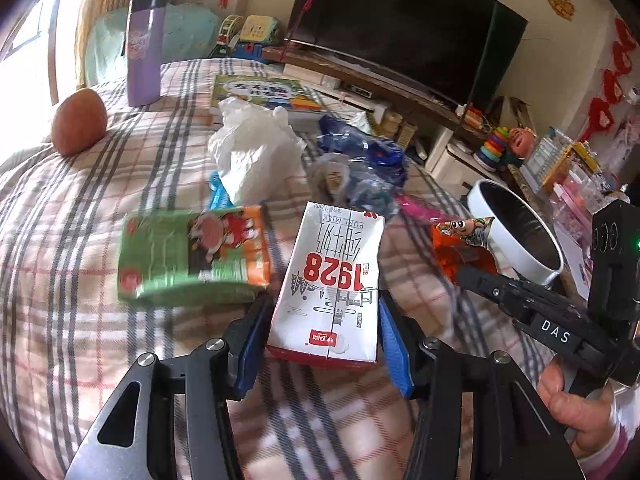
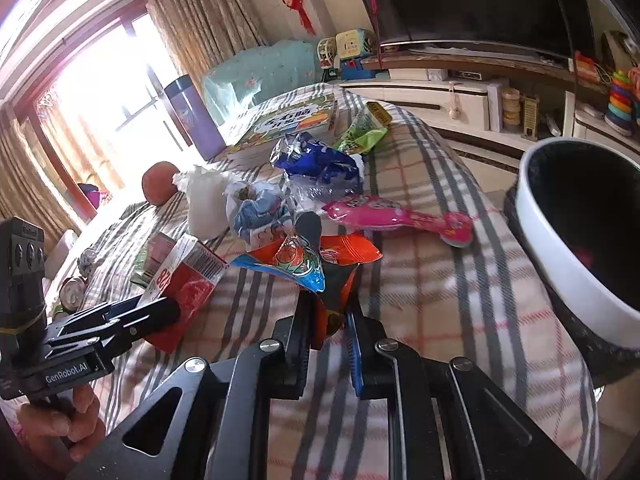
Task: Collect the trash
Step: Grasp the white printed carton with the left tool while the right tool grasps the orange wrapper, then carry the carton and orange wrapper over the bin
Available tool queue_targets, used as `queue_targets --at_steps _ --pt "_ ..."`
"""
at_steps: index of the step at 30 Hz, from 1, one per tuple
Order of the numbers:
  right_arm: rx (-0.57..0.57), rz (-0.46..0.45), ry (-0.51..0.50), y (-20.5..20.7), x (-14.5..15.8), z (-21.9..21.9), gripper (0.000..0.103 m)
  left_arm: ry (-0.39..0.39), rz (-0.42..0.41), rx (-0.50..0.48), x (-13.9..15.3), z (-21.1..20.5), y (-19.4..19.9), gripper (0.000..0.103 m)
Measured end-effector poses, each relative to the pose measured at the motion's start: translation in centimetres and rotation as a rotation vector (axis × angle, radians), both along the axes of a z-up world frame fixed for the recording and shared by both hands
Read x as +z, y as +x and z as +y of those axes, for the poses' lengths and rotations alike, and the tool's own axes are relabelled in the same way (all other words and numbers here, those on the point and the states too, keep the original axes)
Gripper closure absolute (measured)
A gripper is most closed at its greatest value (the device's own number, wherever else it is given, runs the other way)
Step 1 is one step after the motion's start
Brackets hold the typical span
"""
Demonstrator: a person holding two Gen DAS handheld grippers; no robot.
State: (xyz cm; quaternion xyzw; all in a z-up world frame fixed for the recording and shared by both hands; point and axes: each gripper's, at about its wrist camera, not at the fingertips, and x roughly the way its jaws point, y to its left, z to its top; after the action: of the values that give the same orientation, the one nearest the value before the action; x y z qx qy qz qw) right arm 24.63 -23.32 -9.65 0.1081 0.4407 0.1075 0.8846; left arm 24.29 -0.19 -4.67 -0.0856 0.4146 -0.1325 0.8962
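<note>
Left wrist view: my left tool (image 1: 324, 340) squeezes the milk carton (image 1: 332, 284) on the checked blanket (image 1: 80, 280). My right tool (image 2: 330, 332) pinches the orange snack wrapper (image 2: 336, 264) tight. Both go in the white bin (image 2: 560, 256) close by, I think.

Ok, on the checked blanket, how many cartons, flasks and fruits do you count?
Cartons: 2, milk carton and green carton
Flasks: 1, flask
Fruits: 1, fruit
Total: 4
</note>
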Motion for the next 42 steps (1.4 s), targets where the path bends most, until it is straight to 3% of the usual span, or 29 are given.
queue_targets --at_steps 16,42 --pt "-0.122 -0.040 0.006 -3.8 2.5 -5.4 0.087 -0.005 -0.025 -0.096 1.2 -3.8 -0.2 0.053" --pt "-0.299 -0.086 -0.013 -6.1 4.7 -14.2 0.087 0.002 -0.057 -0.257 1.9 -12.2 3.8 0.053"
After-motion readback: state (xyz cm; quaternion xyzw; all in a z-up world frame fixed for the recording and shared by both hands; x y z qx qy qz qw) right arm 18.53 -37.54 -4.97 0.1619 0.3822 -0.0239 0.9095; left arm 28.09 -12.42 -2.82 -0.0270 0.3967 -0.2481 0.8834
